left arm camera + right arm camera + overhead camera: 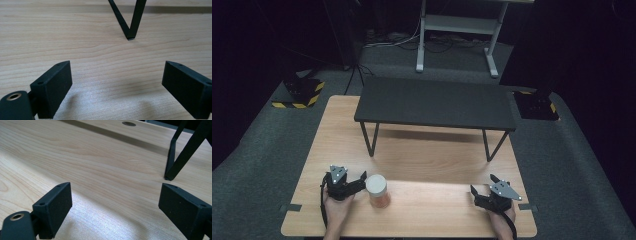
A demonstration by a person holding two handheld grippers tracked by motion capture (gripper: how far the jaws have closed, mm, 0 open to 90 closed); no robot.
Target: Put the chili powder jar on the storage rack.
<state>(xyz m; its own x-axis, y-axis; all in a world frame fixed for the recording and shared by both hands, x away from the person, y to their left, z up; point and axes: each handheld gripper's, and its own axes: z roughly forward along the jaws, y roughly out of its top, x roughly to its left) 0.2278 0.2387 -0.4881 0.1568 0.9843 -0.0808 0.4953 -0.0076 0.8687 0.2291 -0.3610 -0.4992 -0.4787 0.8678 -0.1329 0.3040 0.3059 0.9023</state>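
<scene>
Jar (377,191) contents too small

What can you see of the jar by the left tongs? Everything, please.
The jar is a small upright cylinder with a pale, whitish lid and an orange-tan body, material unclear at this size. It stands on the wooden table near the front edge, just right of the left tongs, whose jaws are open. Whether they touch it is unclear.

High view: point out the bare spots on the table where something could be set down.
The widest bare patch of the table lies along the near edge, between the jar and the right gripper. There is also open wood under the black shelf, between its legs, and at the far left corner. It is tight around the left gripper, which sits right beside the jar.
</scene>
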